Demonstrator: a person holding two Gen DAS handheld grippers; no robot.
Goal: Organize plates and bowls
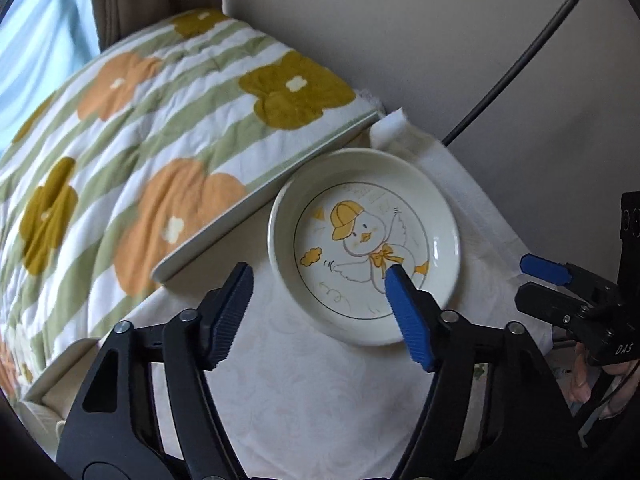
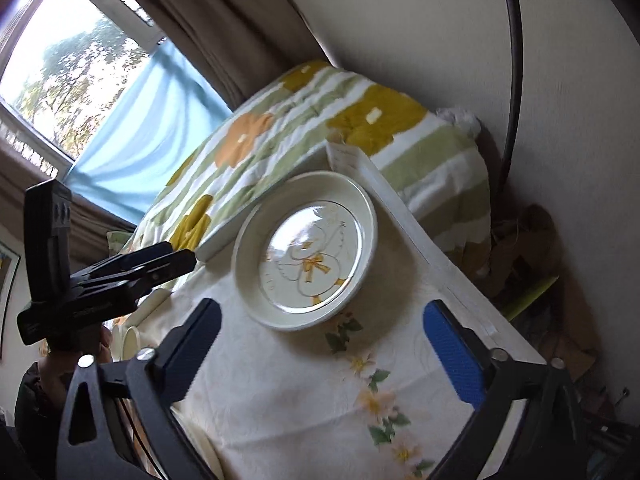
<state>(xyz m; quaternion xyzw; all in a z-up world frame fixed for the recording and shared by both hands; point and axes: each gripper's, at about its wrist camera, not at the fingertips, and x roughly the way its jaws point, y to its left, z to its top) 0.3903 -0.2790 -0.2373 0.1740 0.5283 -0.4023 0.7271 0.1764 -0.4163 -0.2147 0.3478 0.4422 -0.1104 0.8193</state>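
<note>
A cream plate (image 1: pixel 366 248) with a duck drawing lies flat on the white tablecloth (image 1: pixel 288 392), near the table's far end. It also shows in the right wrist view (image 2: pixel 306 252). My left gripper (image 1: pixel 320 308) is open and empty, just in front of the plate, with its blue right finger (image 1: pixel 408 316) over the plate's near rim. My right gripper (image 2: pixel 320 356) is open and empty, a little short of the plate. It also shows at the right edge of the left wrist view (image 1: pixel 536 284).
A flowered quilt (image 1: pixel 132 152) covers a bed beside the table on the left. A white board edge (image 1: pixel 264 200) touches the plate's left side. A black pole (image 1: pixel 520 60) leans on the wall behind. More cream dishes (image 2: pixel 128 340) sit low at the left.
</note>
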